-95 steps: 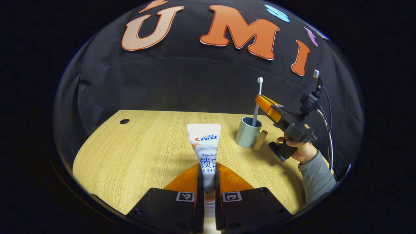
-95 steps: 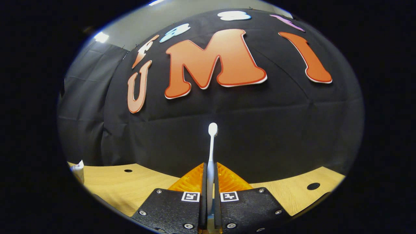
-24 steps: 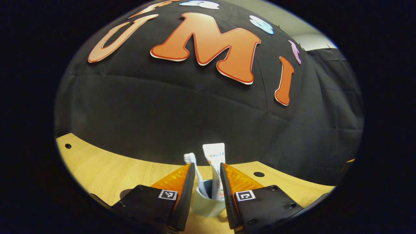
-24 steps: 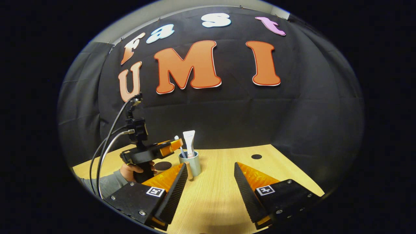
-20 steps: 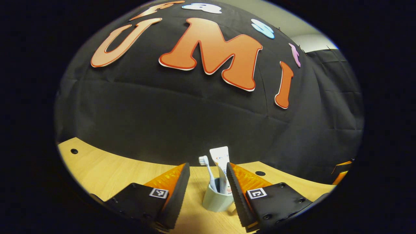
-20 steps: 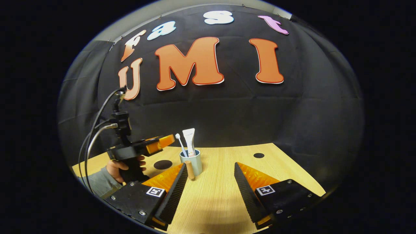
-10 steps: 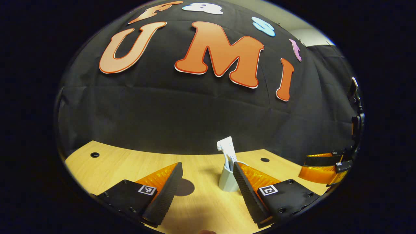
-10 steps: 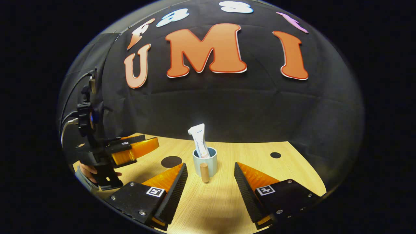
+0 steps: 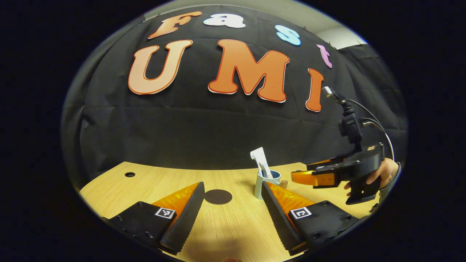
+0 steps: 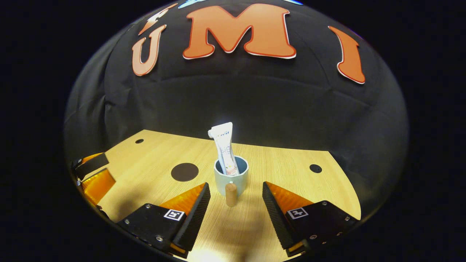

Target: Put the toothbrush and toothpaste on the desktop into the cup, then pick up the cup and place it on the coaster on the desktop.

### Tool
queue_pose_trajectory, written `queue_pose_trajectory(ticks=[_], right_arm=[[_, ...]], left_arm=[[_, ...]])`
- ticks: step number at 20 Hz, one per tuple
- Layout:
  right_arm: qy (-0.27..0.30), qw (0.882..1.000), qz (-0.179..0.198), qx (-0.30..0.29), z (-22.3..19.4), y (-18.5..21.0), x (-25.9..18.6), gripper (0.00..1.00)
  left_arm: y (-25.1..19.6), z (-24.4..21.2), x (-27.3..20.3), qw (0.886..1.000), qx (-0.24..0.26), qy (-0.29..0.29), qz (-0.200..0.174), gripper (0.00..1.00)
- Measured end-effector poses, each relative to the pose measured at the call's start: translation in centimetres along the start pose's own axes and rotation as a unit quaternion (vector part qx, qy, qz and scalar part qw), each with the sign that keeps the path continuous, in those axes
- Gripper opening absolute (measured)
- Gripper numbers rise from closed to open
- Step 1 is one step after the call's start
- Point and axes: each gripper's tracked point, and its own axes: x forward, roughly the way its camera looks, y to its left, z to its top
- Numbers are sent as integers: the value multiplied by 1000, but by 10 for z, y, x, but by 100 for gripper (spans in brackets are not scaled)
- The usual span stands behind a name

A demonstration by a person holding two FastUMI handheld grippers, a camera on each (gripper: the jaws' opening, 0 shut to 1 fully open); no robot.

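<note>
Mid-surface (image 10: 291,160) stands the stiff, top-heavy cup (image 10: 230,181); both claws, right (image 10: 236,209) and left (image 9: 233,211), gape empty; grip its wooden handle (image 10: 231,194).

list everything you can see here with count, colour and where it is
cup: 1, pale blue-grey with a wooden handle, upright on the table
toothpaste: 1, white tube, standing in the cup
toothbrush: 1, white, in the cup, mostly behind the tube
coaster: 1, dark round disc, flat on the table beside the cup, apart from it
table: 1, light wood
right gripper: 1, open, facing the cup's handle
left gripper: 1, open, holding nothing
hand: 1, gripping the right gripper's handle
</note>
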Motion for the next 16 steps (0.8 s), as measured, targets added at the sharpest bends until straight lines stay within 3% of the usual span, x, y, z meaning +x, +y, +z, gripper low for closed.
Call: queue_pose_trajectory(ticks=[7,16], right_arm=[[54,998,-11,-4,-1,4,28,87],[159,986,-14,-37,-8,9,61,84]], left_arm=[[13,15,-52,999,27,-31,27,98],[25,-2,-82,999,12,-19,48,99]])
